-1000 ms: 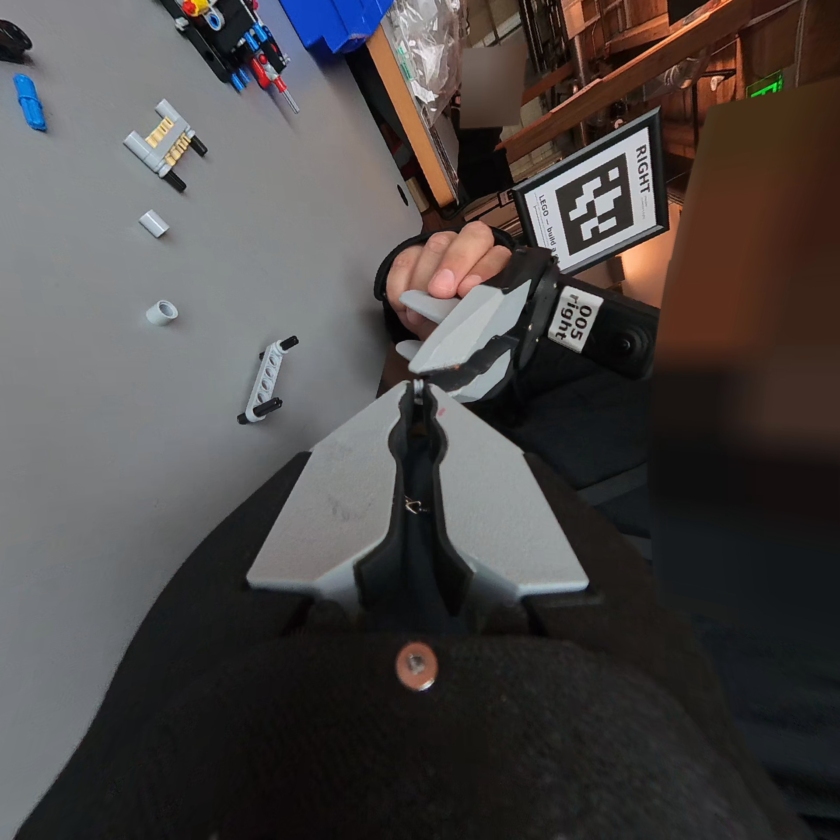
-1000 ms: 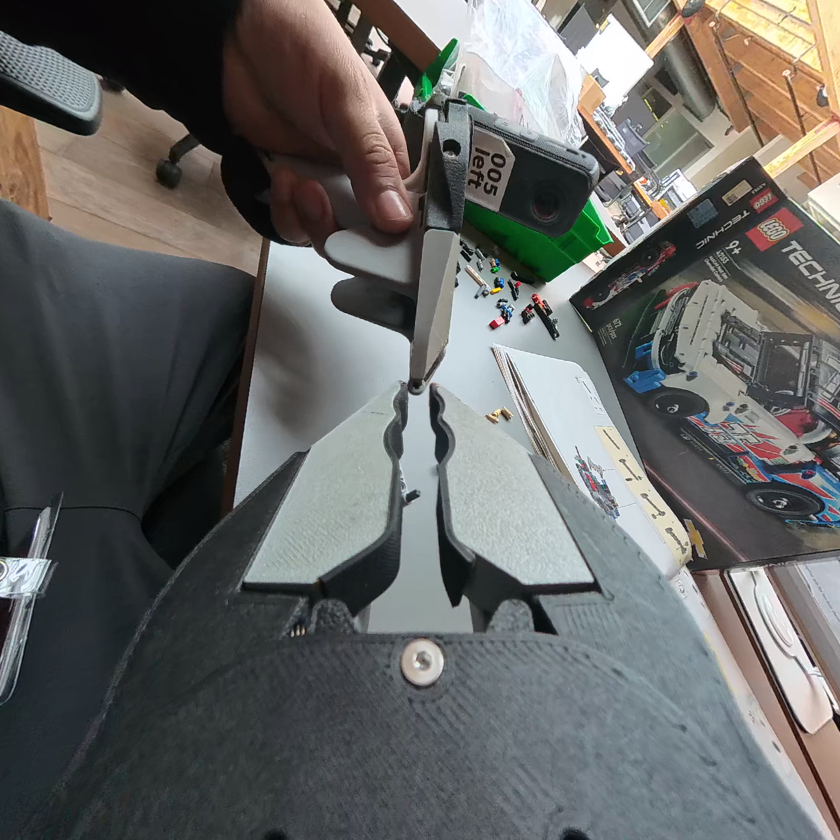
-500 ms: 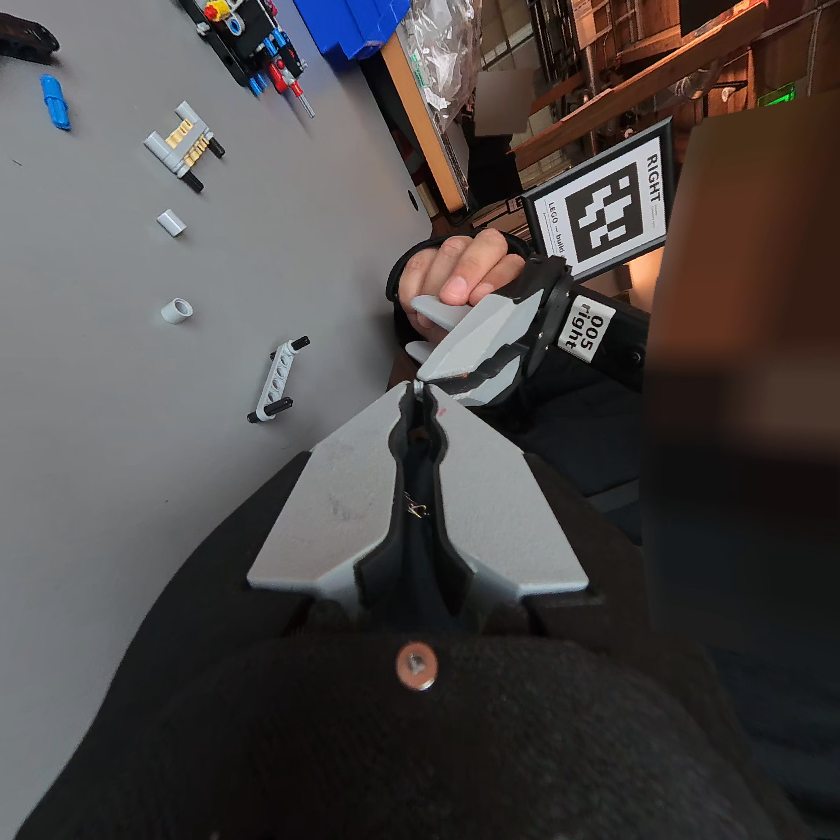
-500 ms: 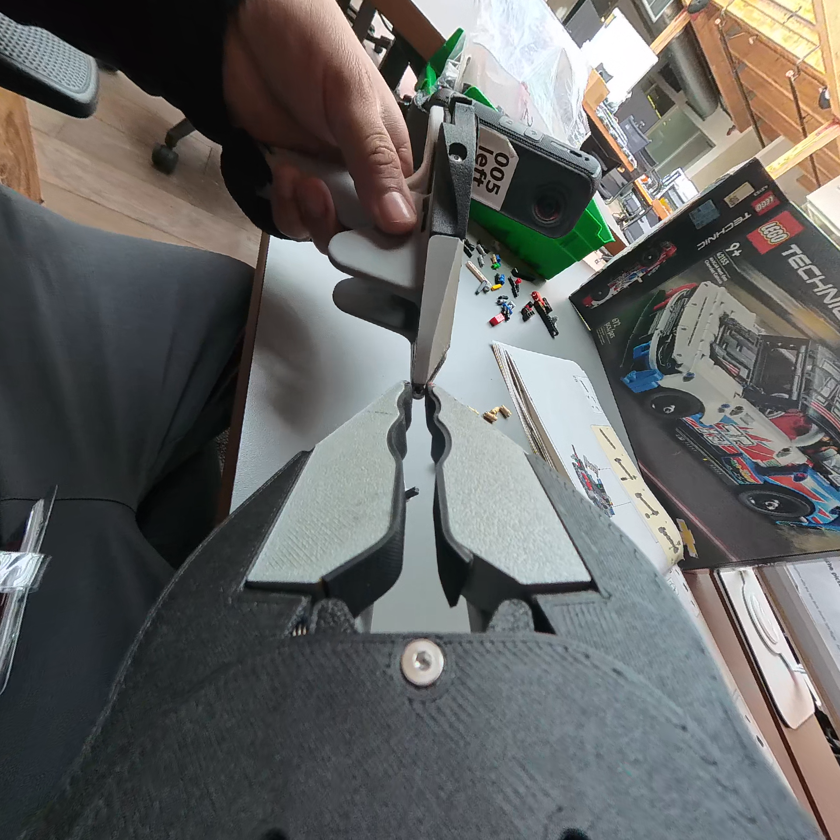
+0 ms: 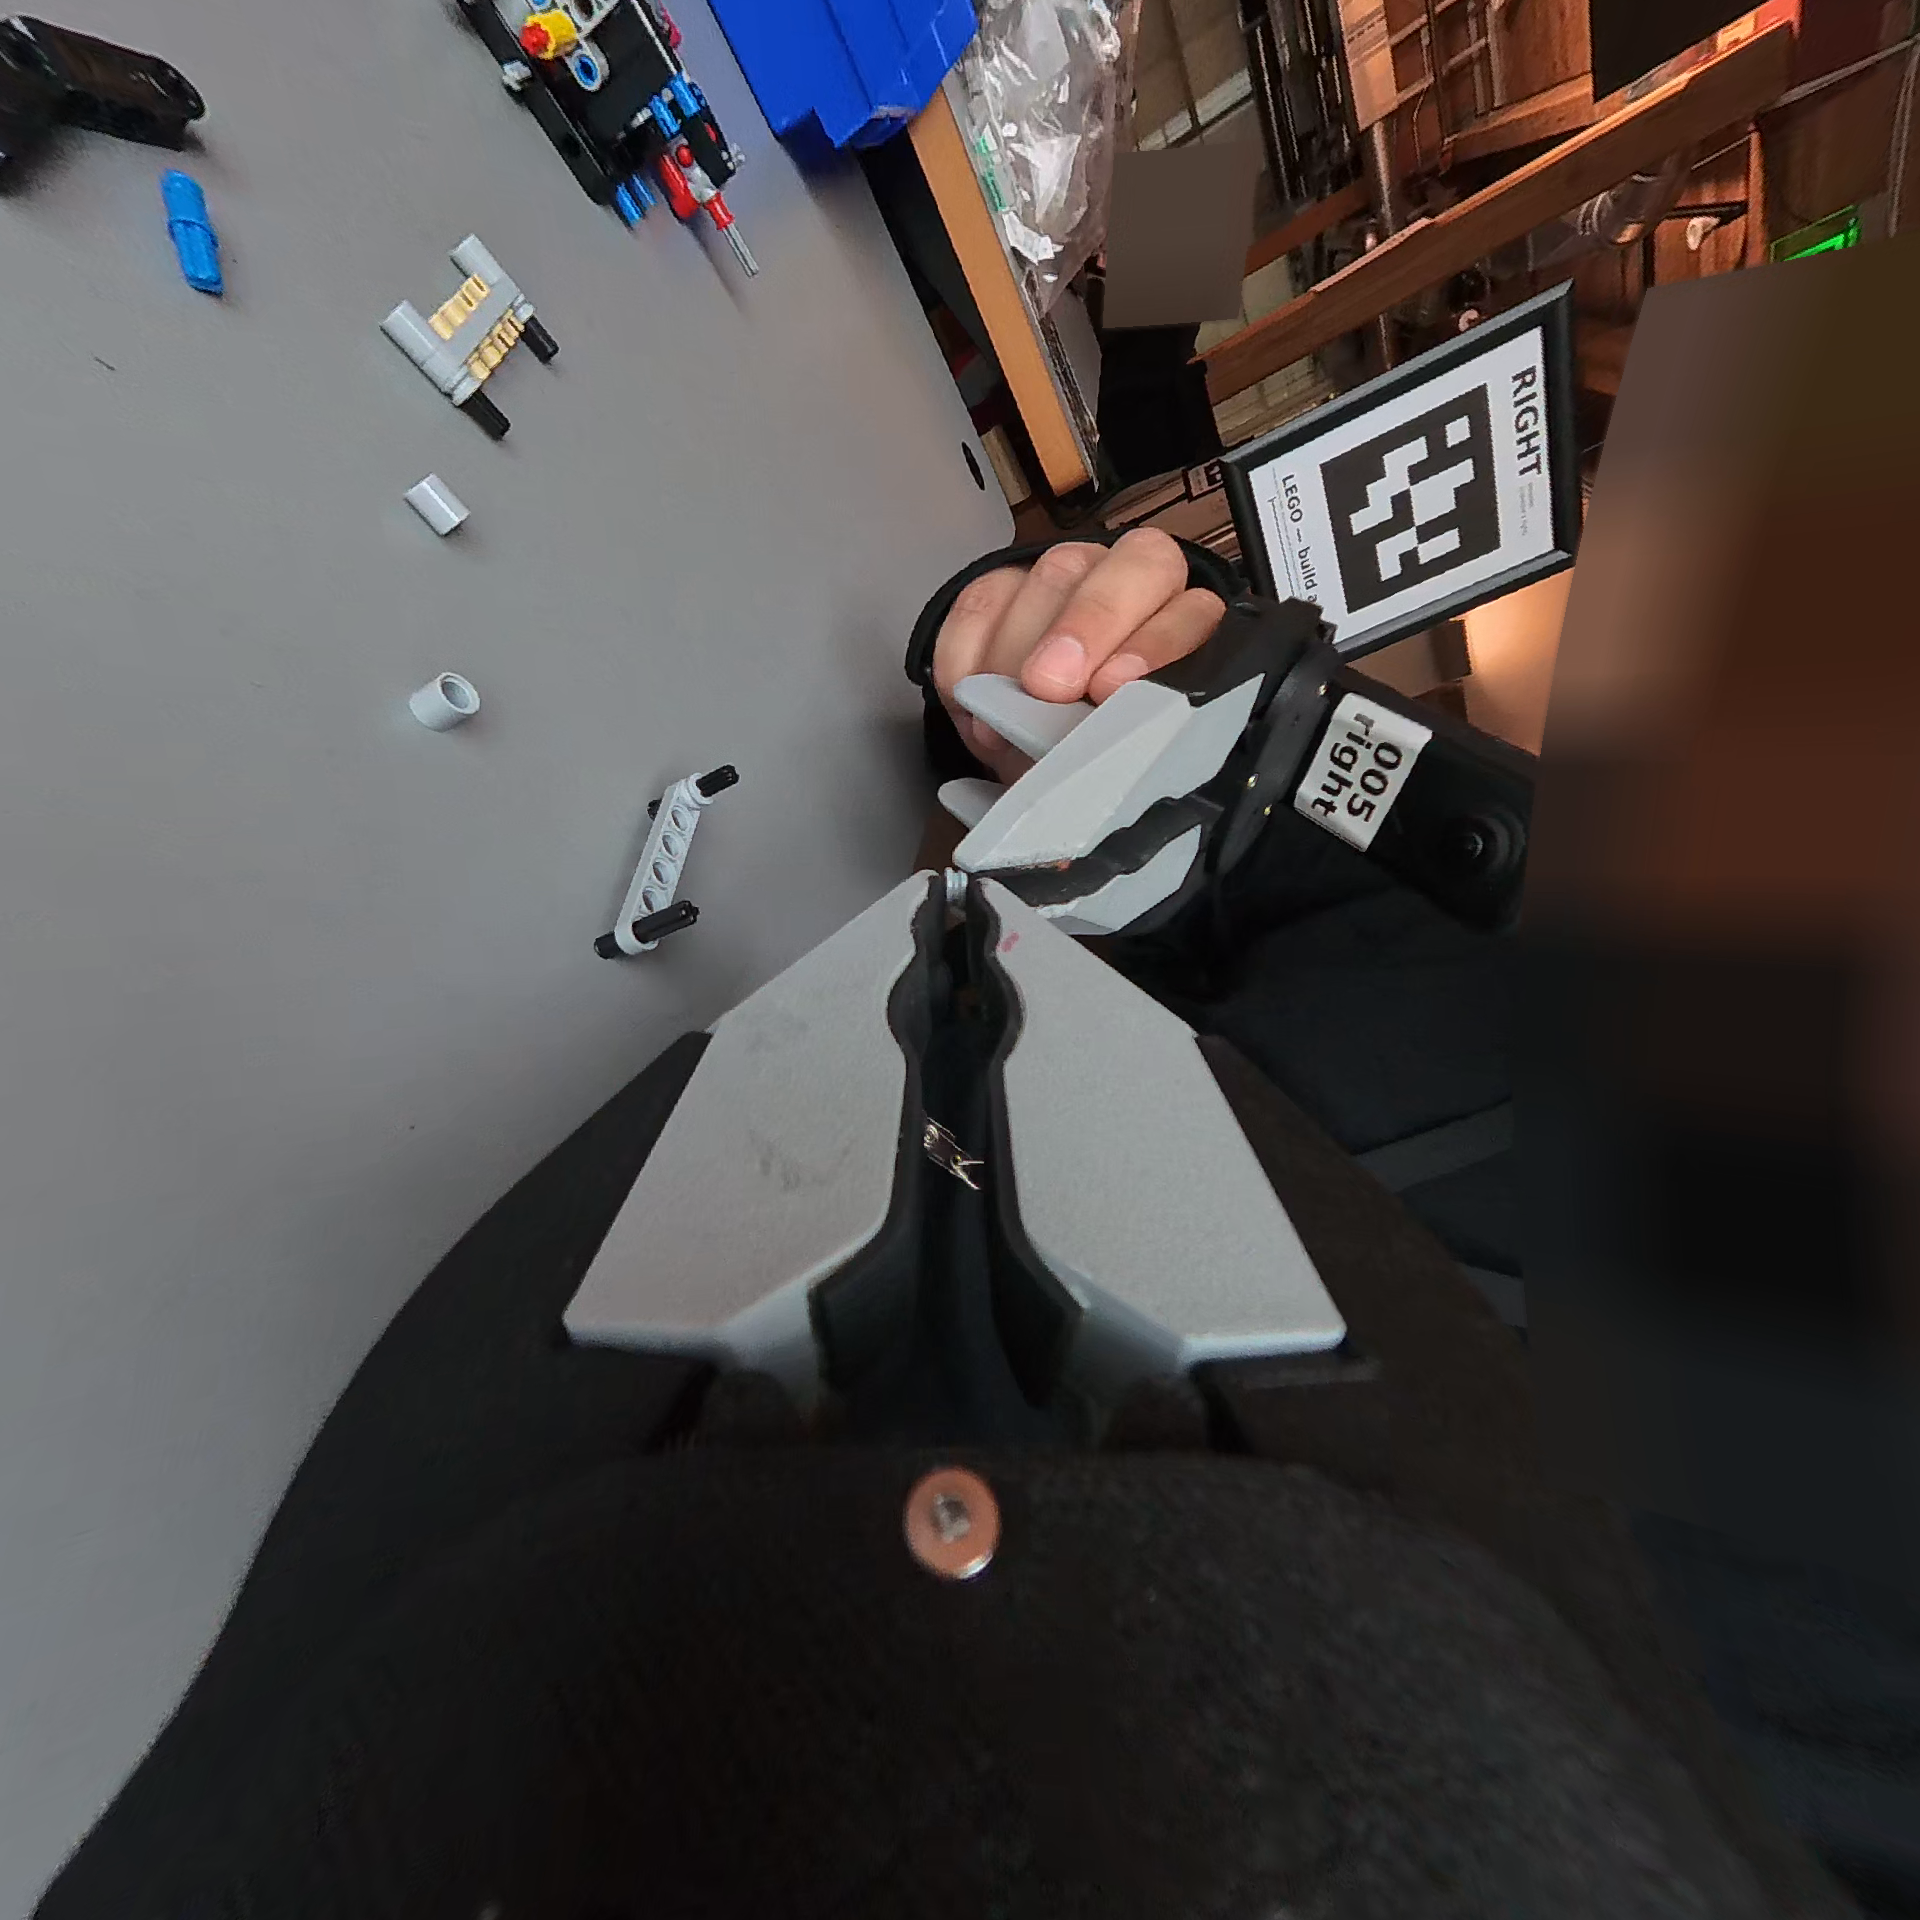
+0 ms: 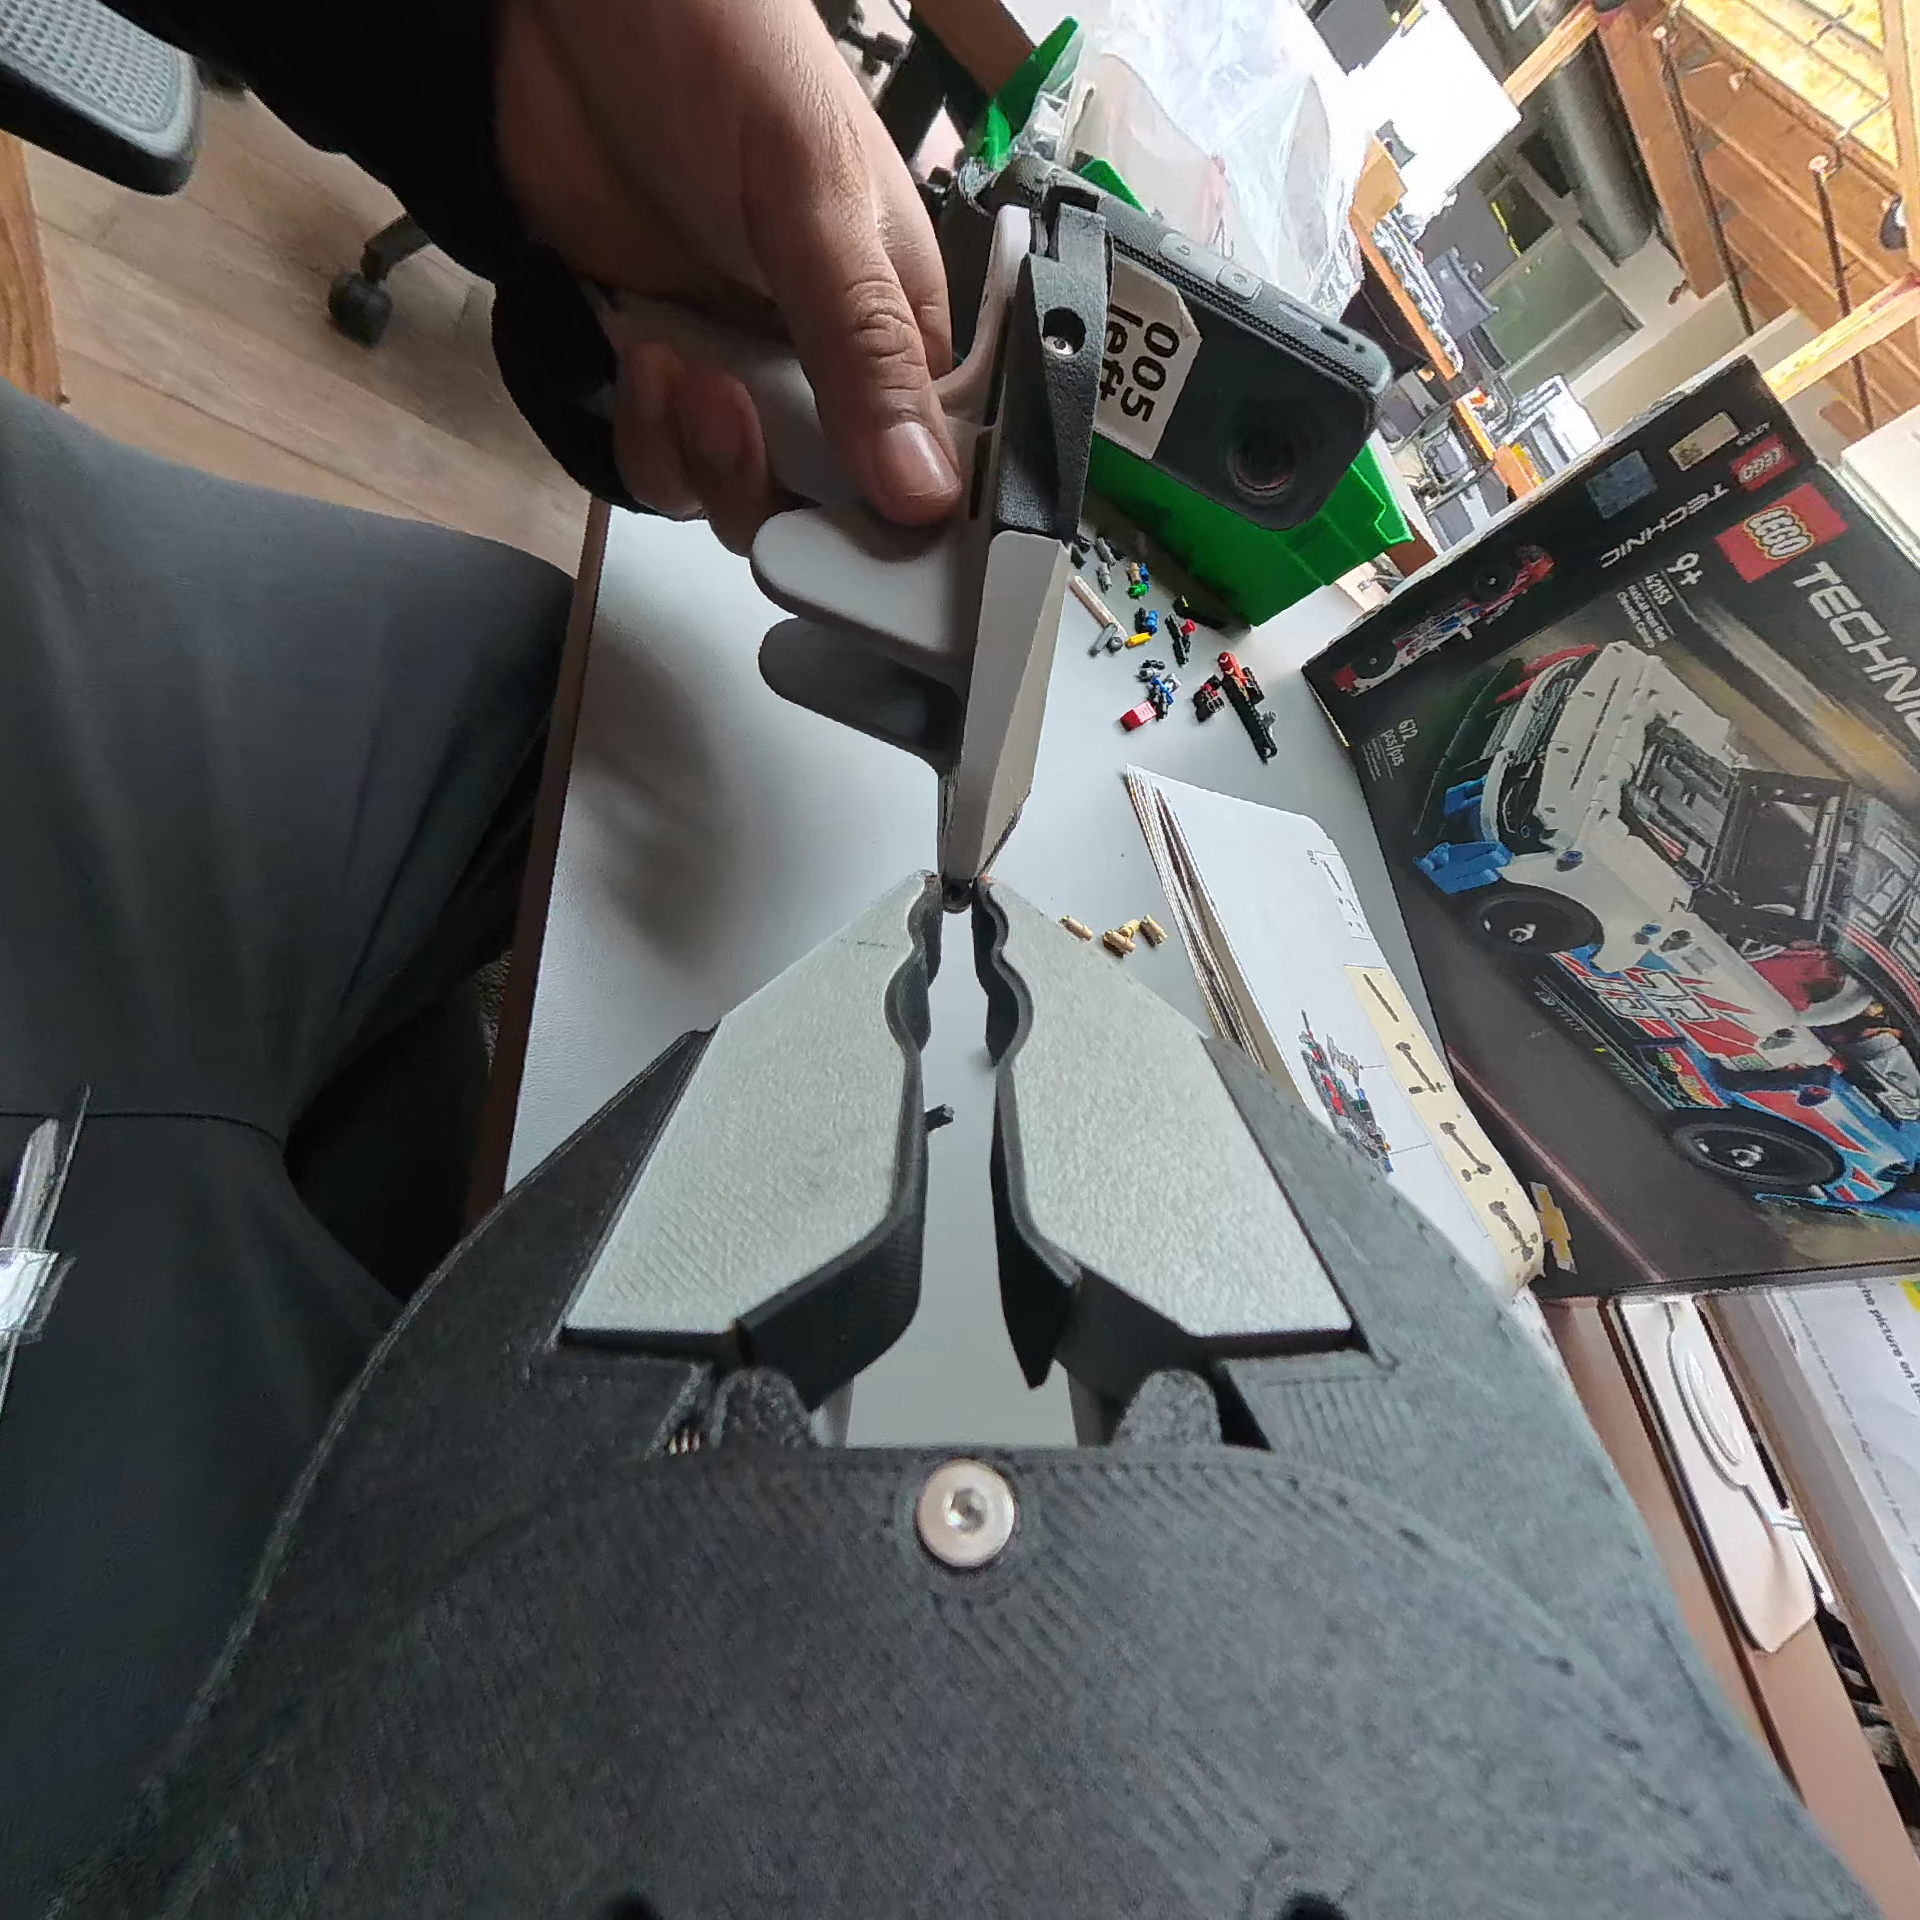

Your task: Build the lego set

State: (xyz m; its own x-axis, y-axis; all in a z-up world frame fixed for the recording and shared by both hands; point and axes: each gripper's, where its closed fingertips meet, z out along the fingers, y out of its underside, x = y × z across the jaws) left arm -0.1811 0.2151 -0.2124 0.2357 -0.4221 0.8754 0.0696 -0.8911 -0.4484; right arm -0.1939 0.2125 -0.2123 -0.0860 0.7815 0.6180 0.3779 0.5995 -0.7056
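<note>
- Fingers of the left gripper (image 5: 954,891) pinch a small grey lego piece (image 5: 953,886) at their tips; the right gripper (image 5: 1003,868) sits just beside it, over the grey table (image 5: 260,935), where a grey beam (image 5: 665,862) lies.
- Right gripper (image 6: 954,896) fingers stand slightly apart, tips flanking the small piece (image 6: 954,891) under the left gripper (image 6: 961,868); the set box (image 6: 1621,883) stands well apart.

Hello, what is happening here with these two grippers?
A person is building a lego set with two hand-held grippers. The left gripper is shut on a small grey piece at its tips. The right gripper has brought its tips up to that same piece, with a narrow gap between its fingers. Both are held above the table edge, where loose parts, such as a grey beam, lie untouched.
</note>
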